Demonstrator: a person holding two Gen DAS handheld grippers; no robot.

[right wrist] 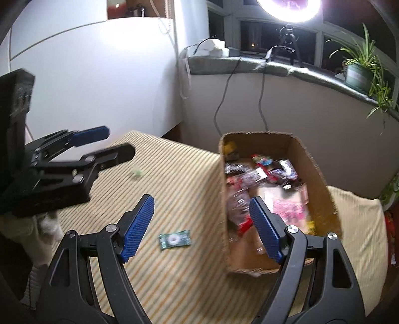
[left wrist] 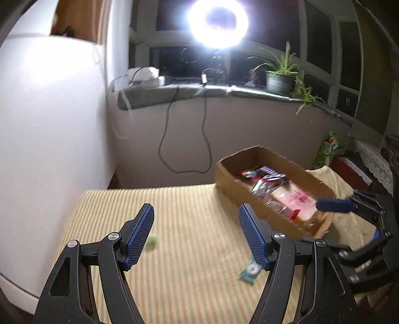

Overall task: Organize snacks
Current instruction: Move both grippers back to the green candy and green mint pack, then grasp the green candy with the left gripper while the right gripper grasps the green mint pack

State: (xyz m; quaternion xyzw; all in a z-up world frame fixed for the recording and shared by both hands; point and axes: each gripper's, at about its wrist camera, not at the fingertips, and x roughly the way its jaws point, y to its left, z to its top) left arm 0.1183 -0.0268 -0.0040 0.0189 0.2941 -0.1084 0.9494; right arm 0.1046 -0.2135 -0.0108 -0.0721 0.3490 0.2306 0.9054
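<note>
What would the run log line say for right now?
left gripper open, empty | right gripper open, empty | green packet on cloth | box holds snacks

No legible text on any blurred wrapper.

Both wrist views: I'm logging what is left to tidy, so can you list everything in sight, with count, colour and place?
cardboard box: one, brown, open-topped, on the right of the table, full of mixed snack packets
green packet: one, green with a white ring, flat on the cloth left of the box
small green piece: one, pale green, blurred, farther back on the cloth
tablecloth: one, yellow-striped, covering the table
ring light: one, white, lit, on the windowsill
potted plant: one, green, on the sill to the right
cables: two, dark, hanging from the sill
left claw: black with blue pads, open, empty
right claw: black with blue pads, open, empty
</note>
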